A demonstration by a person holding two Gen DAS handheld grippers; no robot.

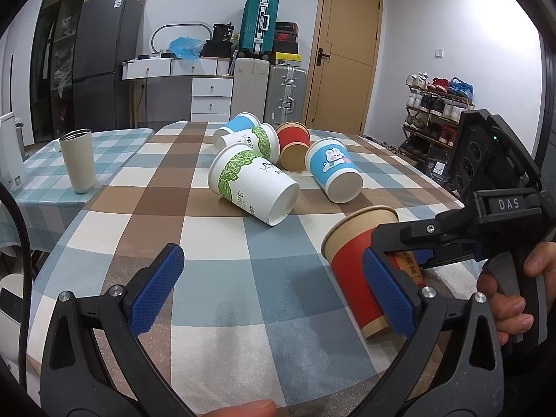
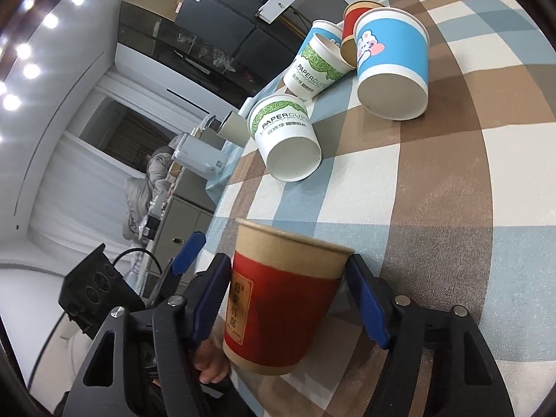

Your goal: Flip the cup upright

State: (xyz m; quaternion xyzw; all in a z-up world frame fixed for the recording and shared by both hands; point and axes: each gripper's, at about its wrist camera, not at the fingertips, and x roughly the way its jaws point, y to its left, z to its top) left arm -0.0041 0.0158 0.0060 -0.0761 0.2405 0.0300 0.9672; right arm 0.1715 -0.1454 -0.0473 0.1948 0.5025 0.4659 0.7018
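A red and brown paper cup (image 2: 278, 299) sits between the blue pads of my right gripper (image 2: 290, 304), which is shut on it. In the left wrist view the same cup (image 1: 354, 267) is held tilted just above the checked tablecloth, mouth up and away, with the right gripper (image 1: 392, 243) clamped across its side. My left gripper (image 1: 274, 292) is open and empty, low over the cloth to the left of the held cup.
Several paper cups lie on their sides mid-table: a white-green one (image 1: 253, 184), a blue bunny one (image 1: 333, 170), a red one (image 1: 295, 146), and two more behind. A beige tumbler (image 1: 78, 160) stands upright at left. The table edge (image 1: 448, 191) runs at right.
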